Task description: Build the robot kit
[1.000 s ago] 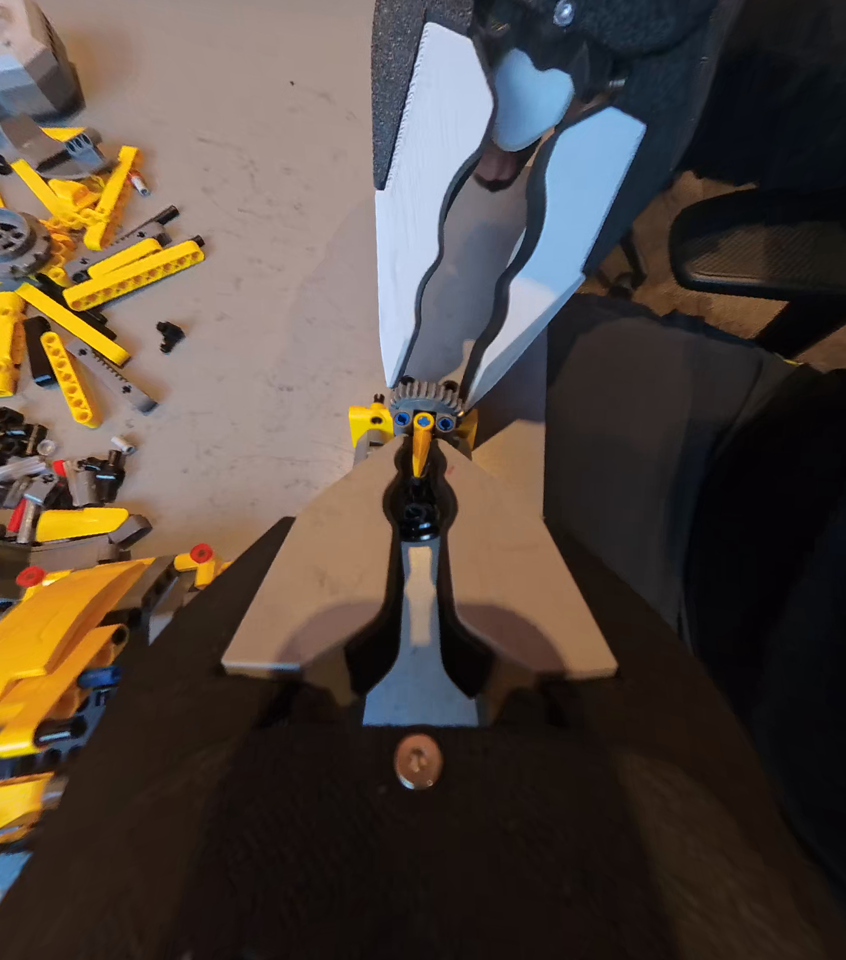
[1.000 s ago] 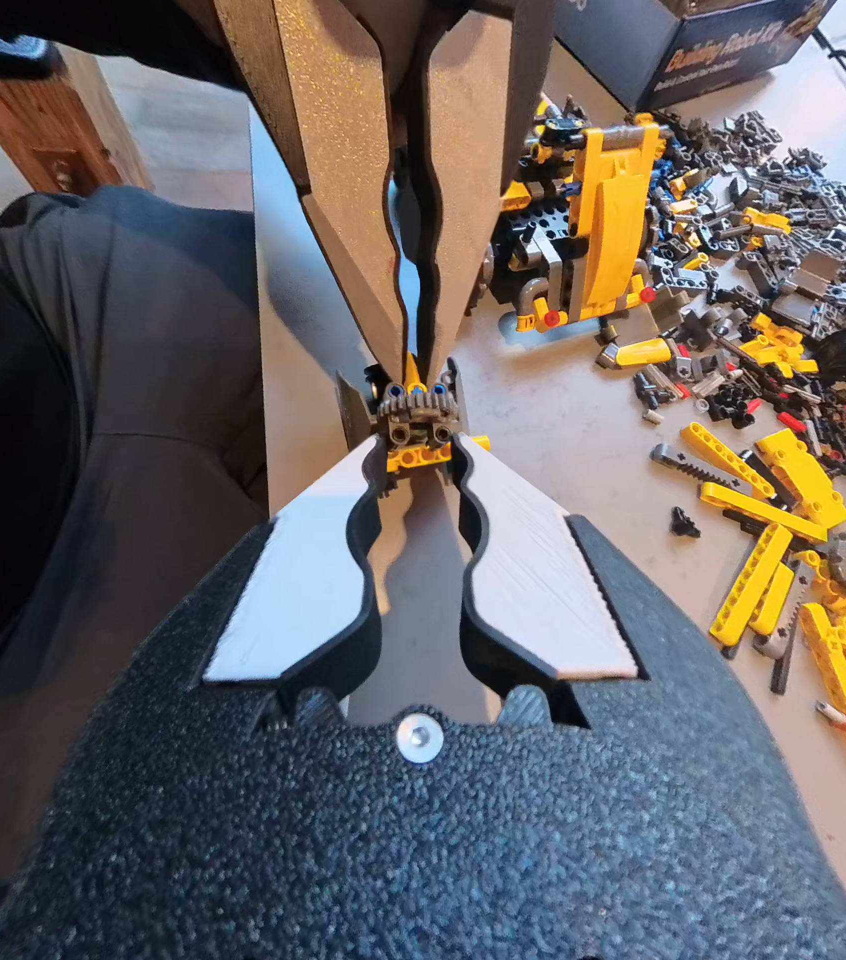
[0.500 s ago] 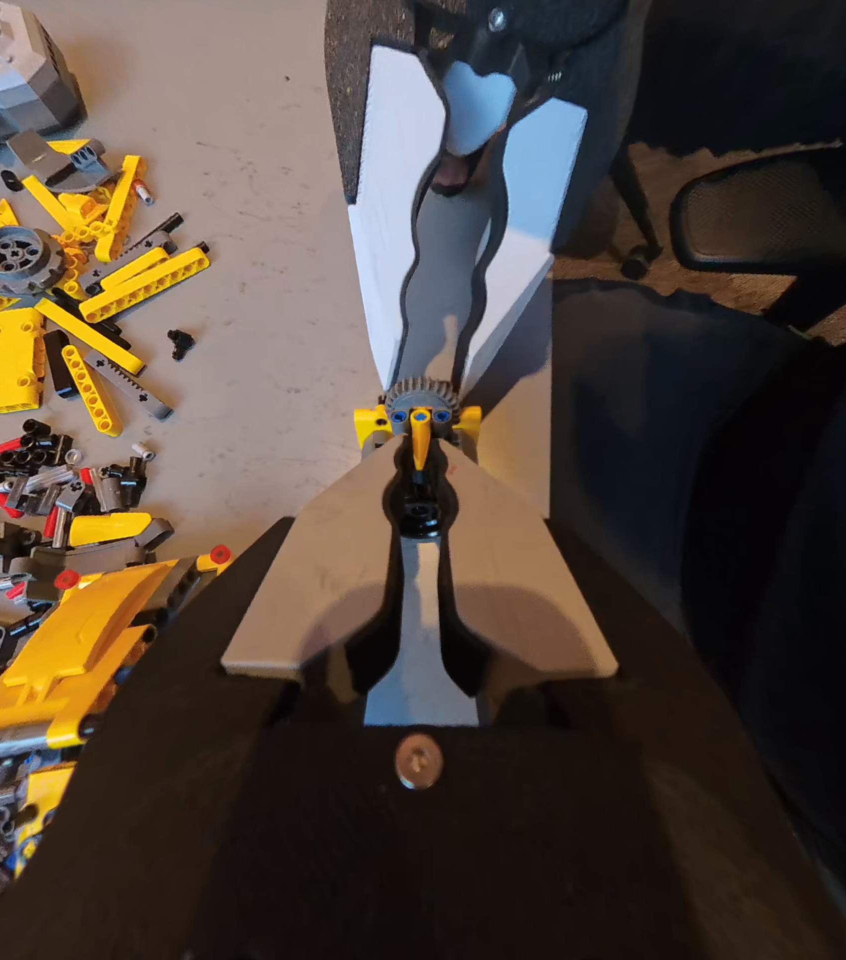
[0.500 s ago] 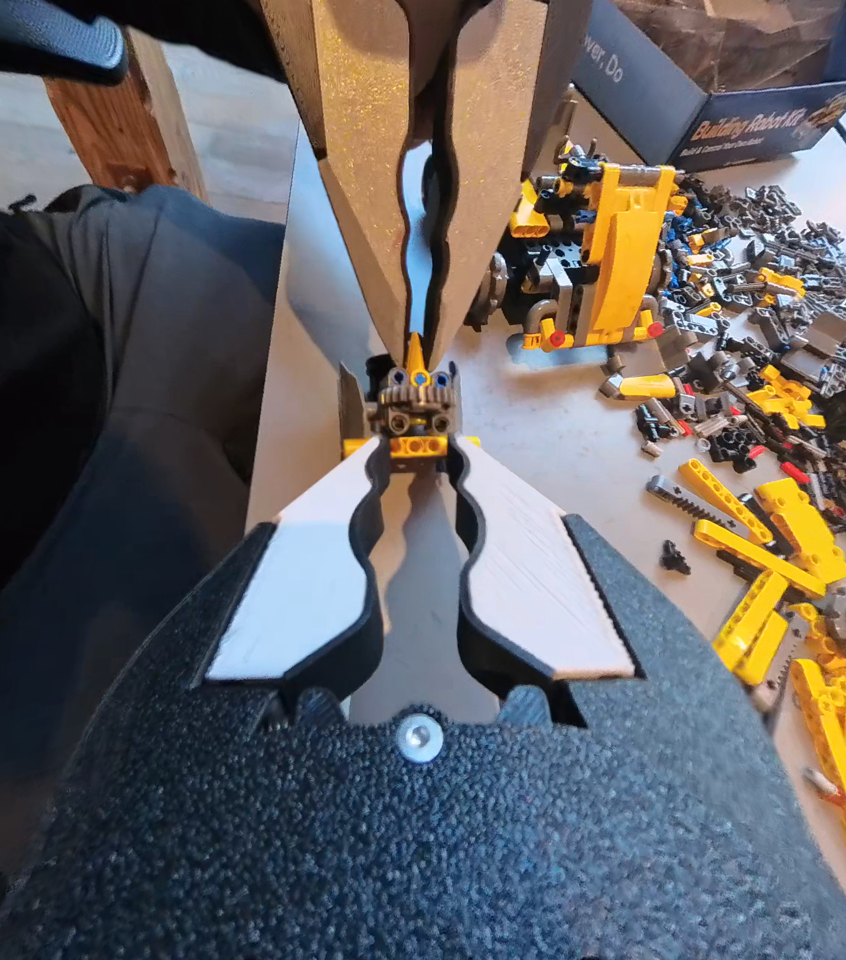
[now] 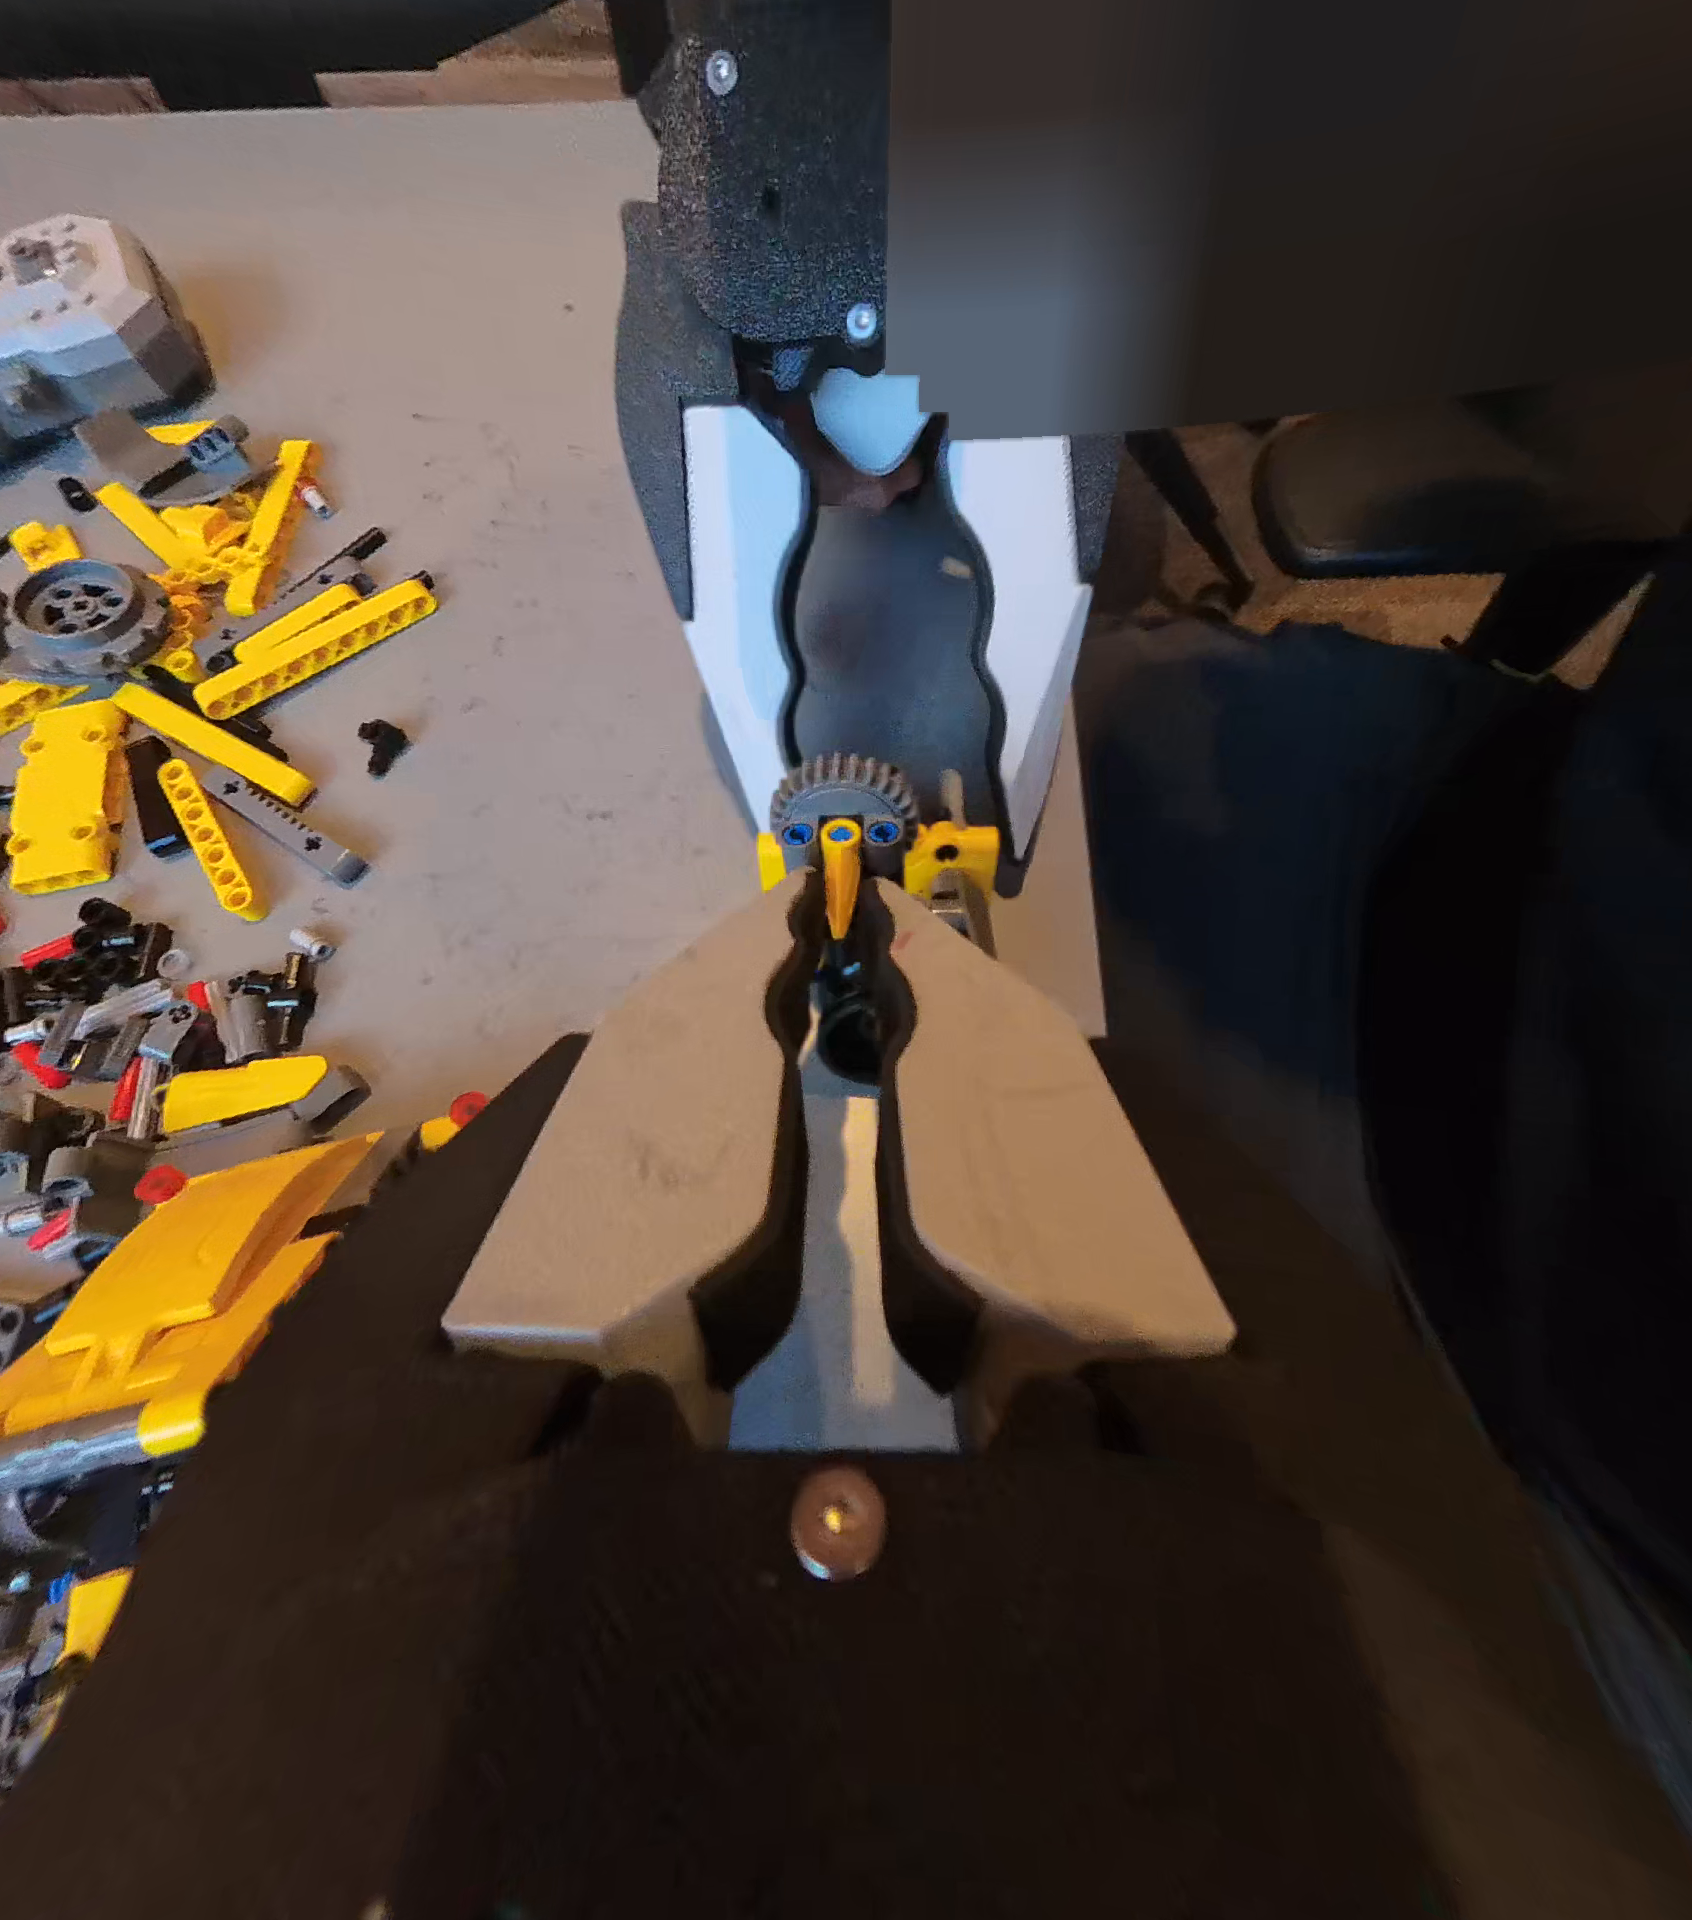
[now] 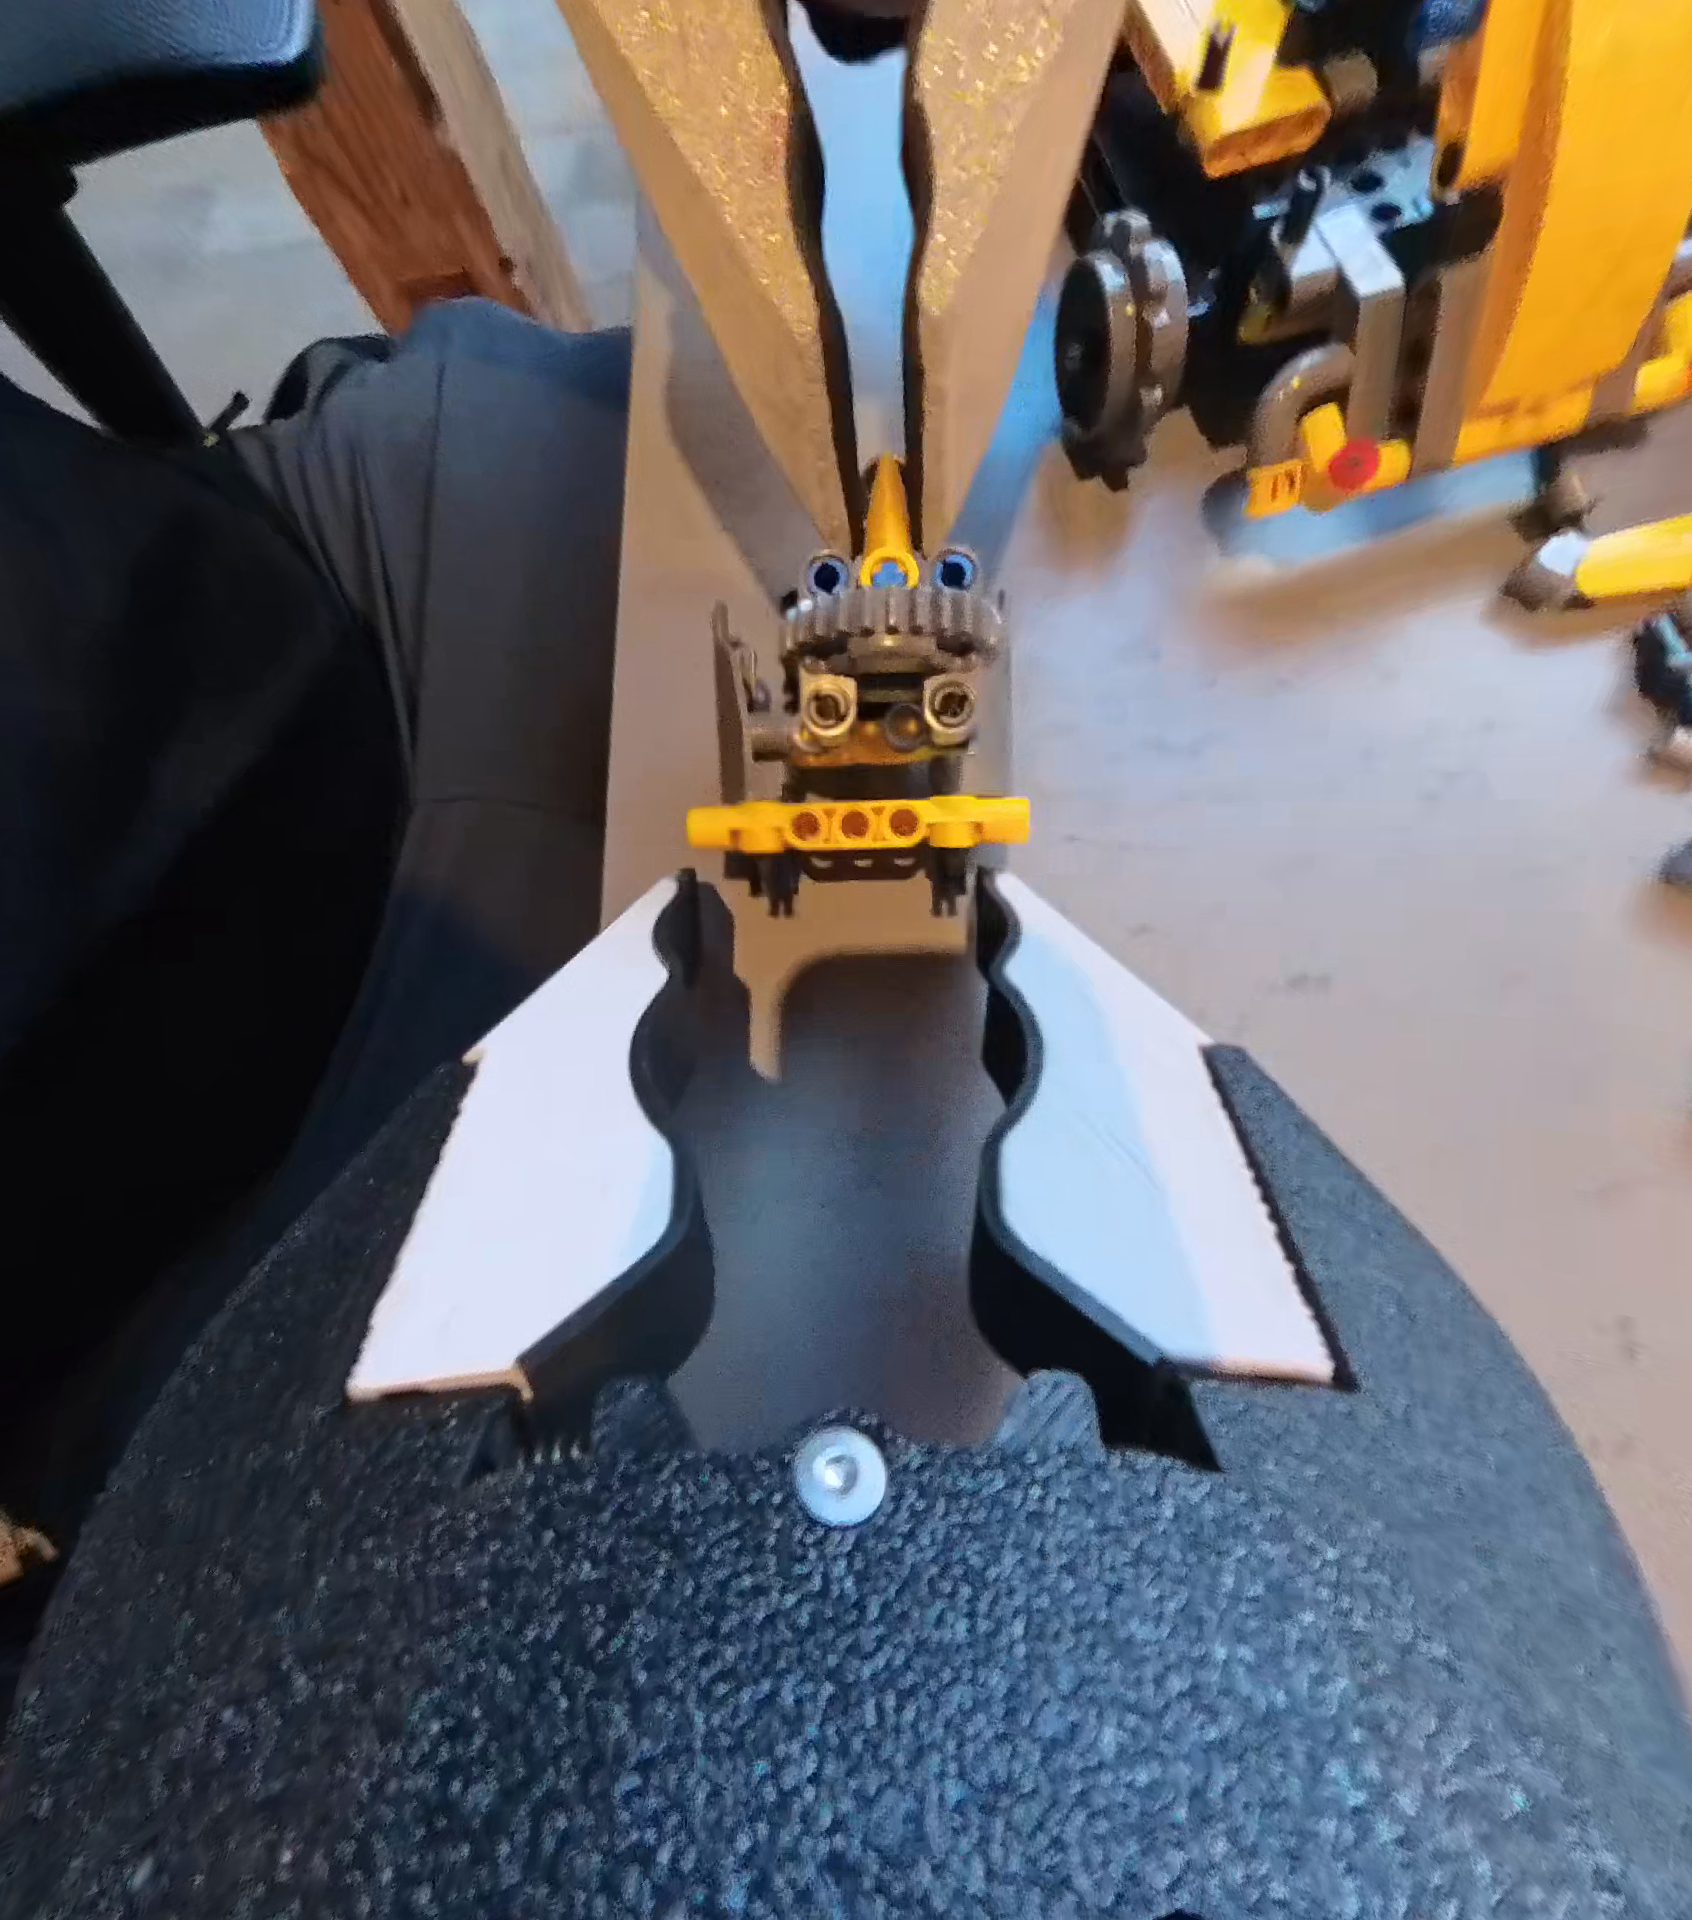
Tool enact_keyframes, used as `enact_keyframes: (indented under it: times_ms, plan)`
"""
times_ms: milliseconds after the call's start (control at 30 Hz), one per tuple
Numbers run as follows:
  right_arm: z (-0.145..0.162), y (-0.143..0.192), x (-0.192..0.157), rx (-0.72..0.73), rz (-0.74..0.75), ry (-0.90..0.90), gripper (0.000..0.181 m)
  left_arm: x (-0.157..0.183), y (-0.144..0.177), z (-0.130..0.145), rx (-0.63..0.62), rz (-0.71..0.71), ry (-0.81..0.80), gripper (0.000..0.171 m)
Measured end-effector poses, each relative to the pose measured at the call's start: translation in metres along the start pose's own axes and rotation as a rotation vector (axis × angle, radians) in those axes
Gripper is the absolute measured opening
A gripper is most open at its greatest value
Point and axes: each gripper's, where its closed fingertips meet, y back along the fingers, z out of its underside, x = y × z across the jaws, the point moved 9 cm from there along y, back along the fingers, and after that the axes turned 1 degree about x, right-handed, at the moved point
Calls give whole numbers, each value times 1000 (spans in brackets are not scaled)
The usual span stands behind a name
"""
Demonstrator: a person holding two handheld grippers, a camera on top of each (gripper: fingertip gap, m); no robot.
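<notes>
My right gripper has let go and spread wide; my left gripper still pinches the gear assembly.

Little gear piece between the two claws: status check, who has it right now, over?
Left gripper shut on small gear assembly. Right gripper open, fingertips apart from it. Loose yellow and grey bricks lie beside on table, none between.

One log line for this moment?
left claw: shut on gear assembly | right claw: open, just short of it
</notes>
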Motion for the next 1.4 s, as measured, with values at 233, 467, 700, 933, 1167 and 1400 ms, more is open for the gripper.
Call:
enact_keyframes:
  times_ms: [233,467,700,933,1167,1400]
  plan:
    - [4,15,-31,146,63,-81,44,9,-5,6,-4,61,-131,4]
    - [0,33,-32,317,208,-118,60,6,-1,-5,48,111,-218,4]
    - [-4,28,-37,332,257,-28,38,3,-10,-5,16,152,-235,4]
    - [0,27,-33,276,261,-29,22,-1,-10,-7,-35,166,-195,4]
    - [-3,28,-32,294,215,-96,33,5,-9,-13,-72,158,-226,4]
    - [-9,23,-35,224,279,-55,23,5,-11,-13,-94,147,-225,4]
